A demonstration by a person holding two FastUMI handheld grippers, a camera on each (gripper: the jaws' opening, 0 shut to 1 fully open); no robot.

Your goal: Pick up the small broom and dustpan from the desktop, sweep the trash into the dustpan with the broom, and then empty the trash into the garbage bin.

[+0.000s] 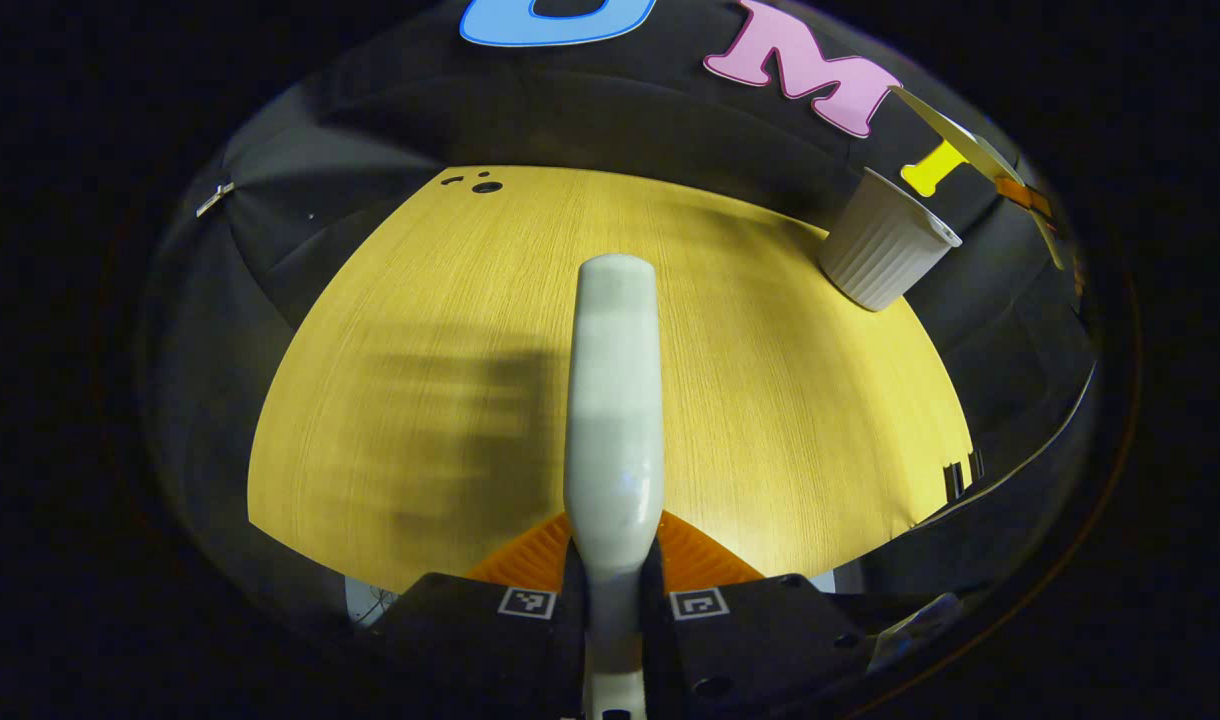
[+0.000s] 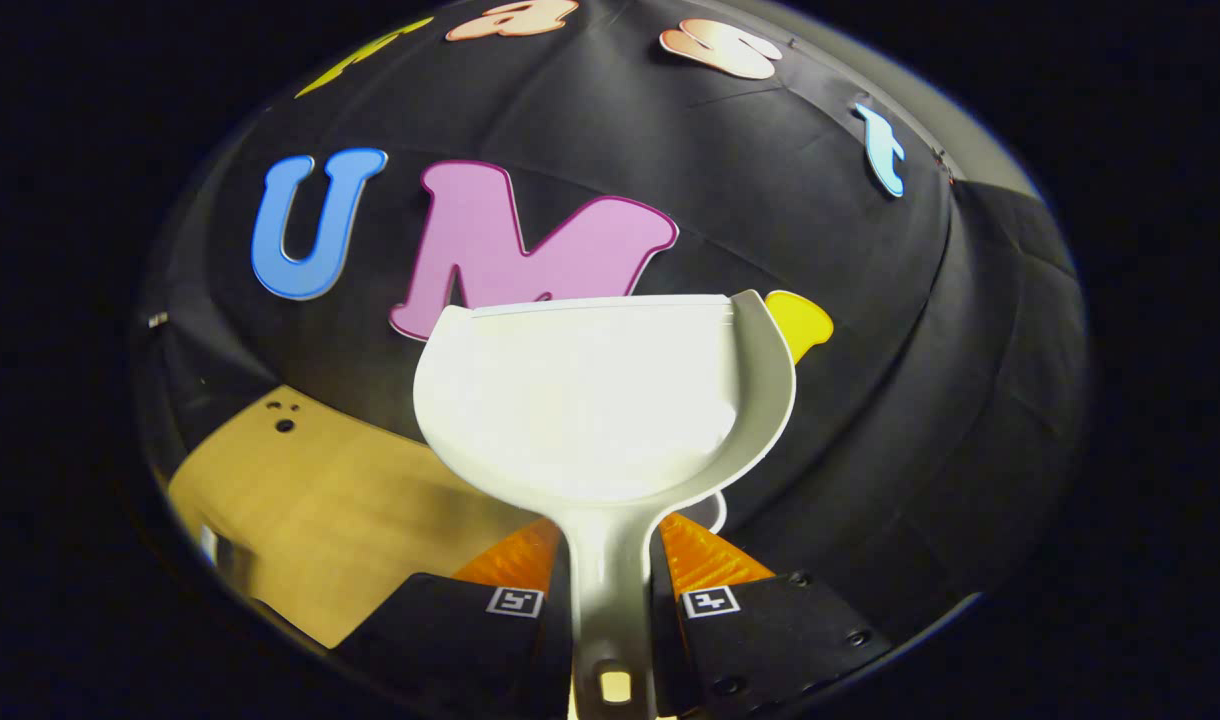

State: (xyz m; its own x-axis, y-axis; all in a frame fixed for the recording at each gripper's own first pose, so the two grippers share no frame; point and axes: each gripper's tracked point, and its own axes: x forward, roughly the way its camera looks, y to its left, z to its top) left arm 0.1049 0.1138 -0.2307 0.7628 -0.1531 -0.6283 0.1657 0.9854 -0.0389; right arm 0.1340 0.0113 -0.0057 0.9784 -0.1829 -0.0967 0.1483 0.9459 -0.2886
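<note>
My left gripper (image 1: pixel 615 562) is shut on the small broom (image 1: pixel 615 400), a pale white-grey piece that runs straight ahead over the wooden table (image 1: pixel 420 300). In the right gripper view, my right gripper (image 2: pixel 610 562) is shut on the handle of the white dustpan (image 2: pixel 590 400). The pan is lifted off the table and stands before the black wall, its inside plain white. The garbage bin (image 1: pixel 885 255), white and ribbed, stands at the table's far right corner with its thin lid (image 1: pixel 970 140) raised.
The table's far edge has small dark holes (image 1: pixel 485 185) near the left corner. The tabletop (image 2: pixel 310 490) lies low and left of the dustpan. A white curved rim (image 2: pixel 715 512) peeks out just under the pan.
</note>
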